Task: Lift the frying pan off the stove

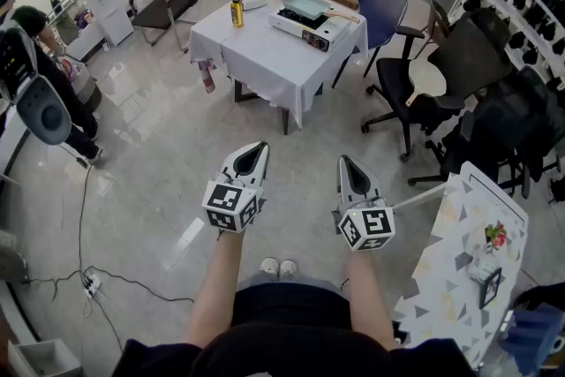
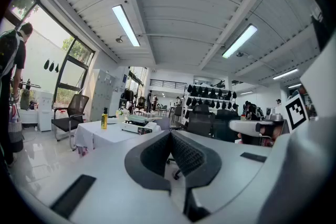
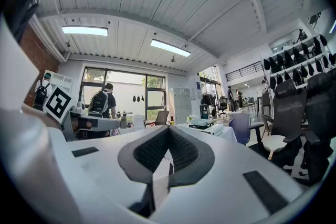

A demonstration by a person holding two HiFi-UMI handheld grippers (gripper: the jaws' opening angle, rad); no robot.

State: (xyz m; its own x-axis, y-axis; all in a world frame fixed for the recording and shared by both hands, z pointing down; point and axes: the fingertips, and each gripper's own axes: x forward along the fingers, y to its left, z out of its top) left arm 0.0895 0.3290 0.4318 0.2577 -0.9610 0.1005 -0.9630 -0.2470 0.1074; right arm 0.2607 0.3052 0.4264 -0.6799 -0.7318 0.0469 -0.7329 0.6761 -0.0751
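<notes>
Glossy floor tiles surround a white-clothed table, on which the frying pan sits atop the stove. Well short of the table, the left gripper and right gripper are held closed and empty. The pan is judged rigid and fairly heavy, best taken by its handle.

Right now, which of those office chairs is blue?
The blue chair at the white-clothed table's right side, beside the stove; the others are black or dark grey.
</notes>
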